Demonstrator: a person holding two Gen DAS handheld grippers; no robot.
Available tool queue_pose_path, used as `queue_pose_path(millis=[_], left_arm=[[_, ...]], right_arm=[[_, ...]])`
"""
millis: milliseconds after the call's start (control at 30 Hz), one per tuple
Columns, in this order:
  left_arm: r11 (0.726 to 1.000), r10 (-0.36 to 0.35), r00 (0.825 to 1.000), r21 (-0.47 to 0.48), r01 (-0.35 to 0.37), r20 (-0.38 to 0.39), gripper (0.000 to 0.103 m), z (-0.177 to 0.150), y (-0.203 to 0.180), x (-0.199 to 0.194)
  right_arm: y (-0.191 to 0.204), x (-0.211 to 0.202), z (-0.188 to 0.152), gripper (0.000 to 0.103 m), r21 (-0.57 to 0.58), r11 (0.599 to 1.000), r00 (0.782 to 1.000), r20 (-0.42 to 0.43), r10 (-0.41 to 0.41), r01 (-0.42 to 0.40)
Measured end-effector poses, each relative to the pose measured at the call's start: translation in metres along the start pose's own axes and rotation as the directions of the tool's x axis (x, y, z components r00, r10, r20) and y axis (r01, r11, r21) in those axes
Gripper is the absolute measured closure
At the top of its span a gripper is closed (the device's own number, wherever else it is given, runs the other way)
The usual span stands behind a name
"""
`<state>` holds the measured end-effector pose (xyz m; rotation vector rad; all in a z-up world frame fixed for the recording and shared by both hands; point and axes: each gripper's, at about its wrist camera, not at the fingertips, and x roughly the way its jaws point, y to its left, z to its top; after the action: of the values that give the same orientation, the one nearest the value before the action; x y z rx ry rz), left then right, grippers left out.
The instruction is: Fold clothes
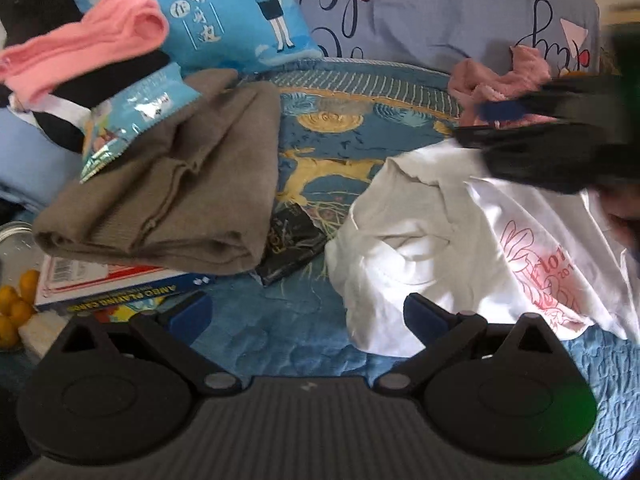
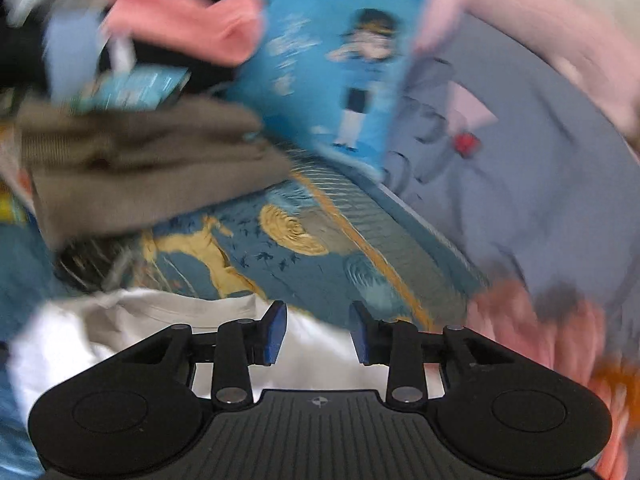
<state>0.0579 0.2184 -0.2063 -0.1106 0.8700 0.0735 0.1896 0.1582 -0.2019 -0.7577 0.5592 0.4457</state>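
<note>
A crumpled white T-shirt [image 1: 440, 240] with a pink print lies on the blue patterned bedspread [image 1: 332, 152], at the right of the left wrist view. My left gripper [image 1: 308, 314] is wide open over the bedspread, its right pad at the shirt's near edge and nothing between the pads. My right gripper [image 1: 540, 120] is a dark blur above the shirt's far side. In the blurred right wrist view the right gripper [image 2: 318, 334] is open and empty above the white T-shirt [image 2: 120, 320]. A folded brown garment [image 1: 168, 200] lies to the left.
A pink garment [image 1: 80, 52] and a blue cartoon pillow [image 1: 224, 12] sit behind the brown one, and a snack packet [image 1: 128, 116] lies on it. A playing-cards box [image 1: 120, 288] lies under it, a black packet [image 1: 288, 240] beside it. Another pink cloth [image 1: 500, 80] lies at the back right. Small oranges [image 1: 16, 312] sit at the left edge.
</note>
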Motion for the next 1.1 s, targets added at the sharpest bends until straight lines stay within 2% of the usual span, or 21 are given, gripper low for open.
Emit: queue_pose_path(millis=[67,167,200,267,300,433,467,500,533,567,667,767,833,967,1100], left_arm=[[1.000,-0.009,1.000,0.007,0.009,-0.003,0.000,-0.001,-0.002,0.003],[0.999,-0.002,1.000,0.036,0.003,-0.016,0.000,-0.002,-0.007,0.007],[0.999,0.004,1.000,0.049,-0.003,-0.021,0.000,-0.002,-0.009,0.008],[0.997,0.017,0.999,0.076,-0.014,-0.028,0.000,-0.002,-0.014,0.011],[0.996,0.023,0.999,0.088,-0.021,-0.028,0.000,-0.002,-0.015,0.012],[0.994,0.023,0.999,0.109,-0.018,-0.038,0.000,-0.002,-0.019,0.018],[0.994,0.022,0.999,0.110,-0.017,-0.041,0.000,-0.002,-0.018,0.020],[0.994,0.023,0.999,0.112,-0.018,-0.043,0.000,-0.002,-0.018,0.021],[0.993,0.026,0.999,0.113,-0.021,-0.043,0.000,-0.001,-0.019,0.021],[0.993,0.028,0.999,0.114,-0.023,-0.043,0.000,-0.001,-0.019,0.021],[0.993,0.033,0.999,0.112,-0.028,-0.042,0.000,-0.002,-0.018,0.021],[0.993,0.047,0.998,0.109,-0.043,-0.039,0.000,-0.002,-0.017,0.021],[0.993,0.055,0.998,0.105,-0.052,-0.033,0.000,-0.002,-0.017,0.019],[0.993,0.064,0.998,0.104,-0.062,-0.019,0.000,-0.003,-0.016,0.016],[0.990,0.037,0.998,0.137,-0.043,0.043,0.000,-0.005,-0.021,0.003]], right_arm=[[-0.004,0.015,0.000,0.071,-0.092,0.995,0.999,-0.023,0.045,-0.047],[-0.016,0.036,0.004,0.070,-0.172,0.975,0.988,-0.097,0.122,-0.137],[-0.020,0.040,0.003,0.070,-0.197,0.966,0.982,-0.127,0.143,-0.166],[-0.028,0.050,0.001,0.062,-0.244,0.944,0.965,-0.188,0.181,-0.224],[-0.032,0.055,0.000,0.062,-0.265,0.930,0.956,-0.219,0.198,-0.253],[-0.044,0.078,-0.007,0.059,-0.231,0.915,0.907,-0.344,0.243,-0.332],[-0.045,0.081,-0.008,0.059,-0.208,0.918,0.901,-0.353,0.250,-0.337],[-0.046,0.080,-0.008,0.062,-0.183,0.921,0.896,-0.359,0.263,-0.344],[-0.047,0.078,-0.008,0.074,-0.157,0.923,0.889,-0.363,0.278,-0.352],[-0.048,0.076,-0.008,0.102,-0.130,0.924,0.883,-0.368,0.292,-0.360],[-0.048,0.047,-0.006,0.101,-0.164,0.936,0.923,-0.284,0.258,-0.312],[-0.058,-0.006,0.000,0.101,-0.146,0.957,0.961,-0.152,0.231,-0.253],[-0.064,-0.045,0.006,0.101,-0.155,0.966,0.977,-0.078,0.197,-0.207],[-0.077,-0.130,0.015,0.101,-0.175,0.979,0.991,0.060,0.116,-0.104],[-0.089,-0.208,0.015,0.102,-0.170,0.985,0.986,0.164,0.016,0.012]])
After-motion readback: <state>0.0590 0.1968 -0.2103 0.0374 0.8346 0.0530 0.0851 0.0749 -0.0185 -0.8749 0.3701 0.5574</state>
